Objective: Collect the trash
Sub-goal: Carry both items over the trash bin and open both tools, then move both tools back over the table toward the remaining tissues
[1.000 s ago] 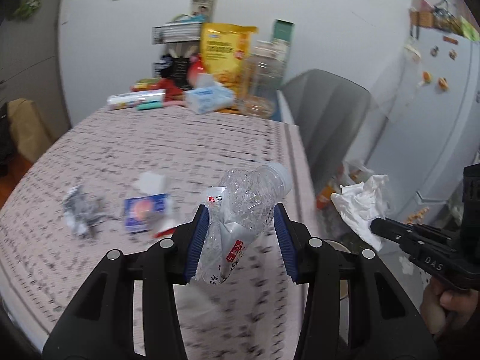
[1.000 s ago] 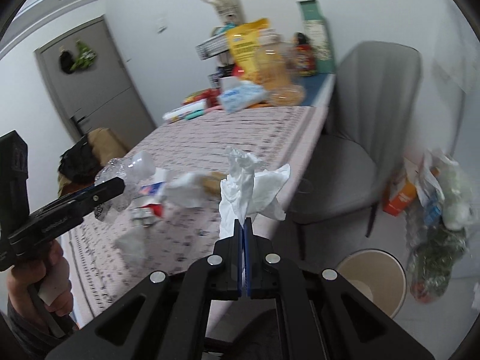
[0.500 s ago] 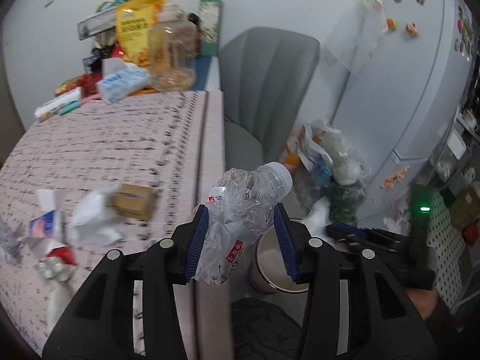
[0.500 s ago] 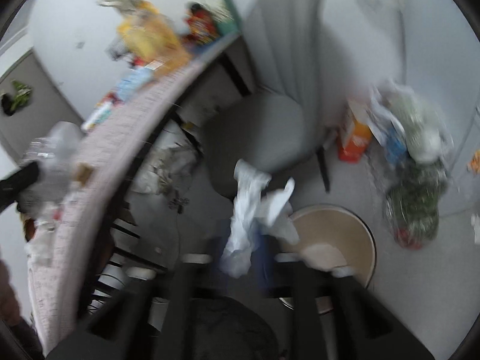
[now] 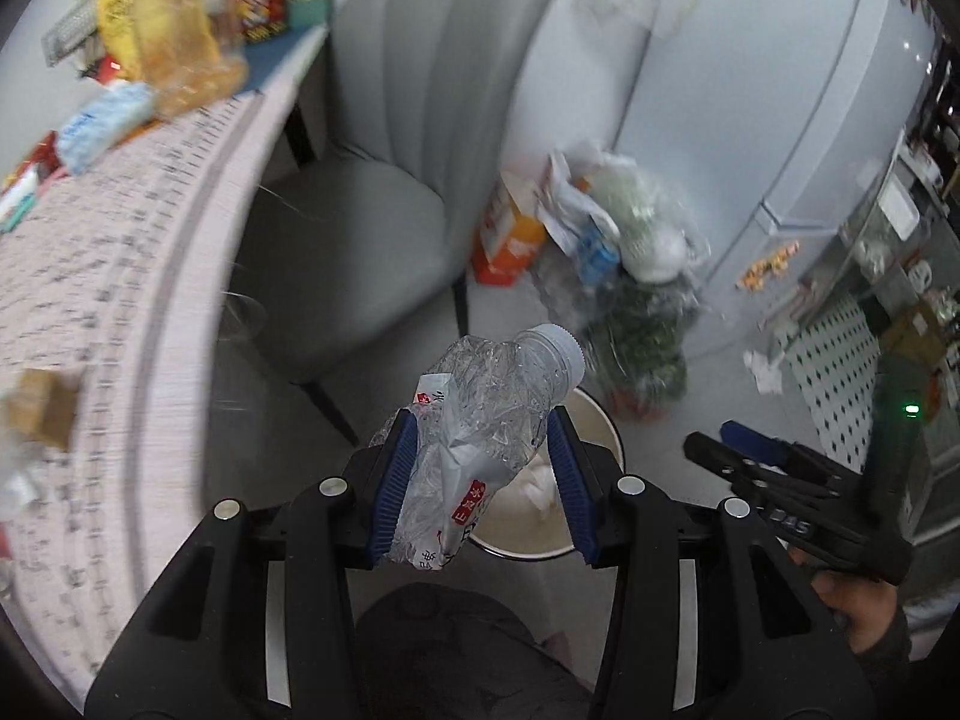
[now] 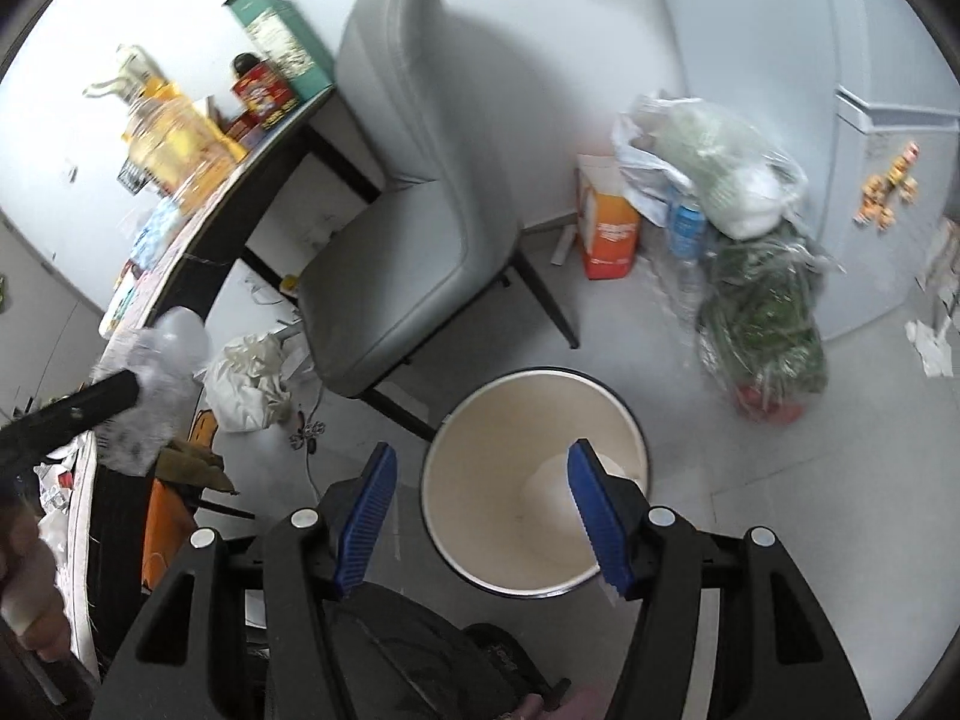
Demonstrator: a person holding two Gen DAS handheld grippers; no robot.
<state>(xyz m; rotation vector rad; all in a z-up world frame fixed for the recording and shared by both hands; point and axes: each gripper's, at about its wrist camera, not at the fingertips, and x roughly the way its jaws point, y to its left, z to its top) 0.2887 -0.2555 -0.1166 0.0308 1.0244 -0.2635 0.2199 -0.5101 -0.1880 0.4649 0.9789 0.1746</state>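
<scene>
The bin (image 6: 534,480) stands on the floor (image 6: 780,480), just in front of the chair (image 6: 408,228) and beside the table (image 5: 108,276). Crumpled tissue (image 6: 558,492) lies inside the bin, against its right wall. The chair sits at the table's end edge, its back toward the wall. To the right of the chair, against the wall, a carton (image 6: 606,222) stands on the floor, with a heap of bags (image 6: 732,222) just to its right, before the fridge (image 5: 780,120). Boxes and packets (image 5: 168,30) crowd the table's far corner; a small box (image 5: 42,408) lies near its near edge. Under the table lies a crumpled bag (image 6: 252,384).
</scene>
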